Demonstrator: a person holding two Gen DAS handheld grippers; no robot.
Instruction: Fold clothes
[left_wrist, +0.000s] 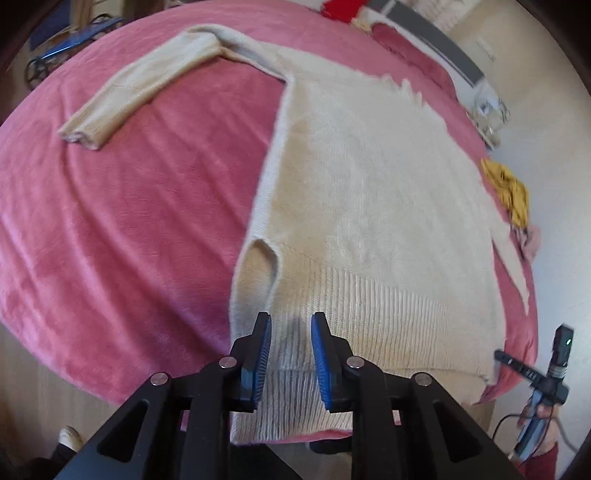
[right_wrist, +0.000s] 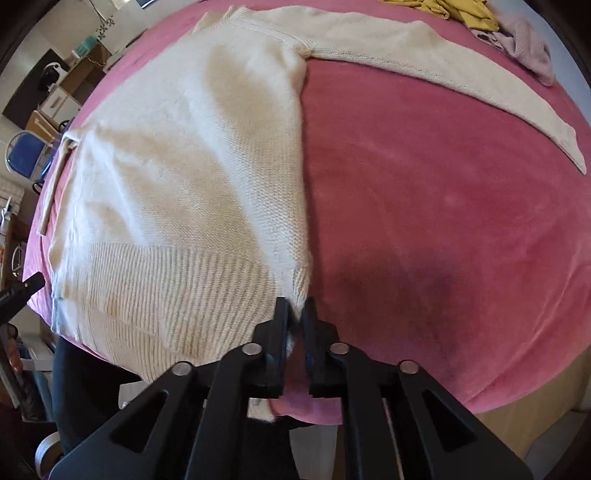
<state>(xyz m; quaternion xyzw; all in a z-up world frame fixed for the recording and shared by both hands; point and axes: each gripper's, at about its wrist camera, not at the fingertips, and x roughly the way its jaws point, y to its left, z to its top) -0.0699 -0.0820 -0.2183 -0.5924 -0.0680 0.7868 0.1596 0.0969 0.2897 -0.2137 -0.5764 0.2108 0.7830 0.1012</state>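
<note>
A cream knit sweater lies spread flat on a pink blanket. Its left sleeve stretches up and left. My left gripper is open, its blue pads over the ribbed hem near the sweater's left corner. In the right wrist view the sweater fills the left half and its right sleeve runs to the right. My right gripper is shut on the hem's right corner, with cream fabric between the fingers.
A yellow garment and a pale pink one lie at the bed's far right edge. A red item sits at the head of the bed. A blue chair and shelves stand beyond the left side.
</note>
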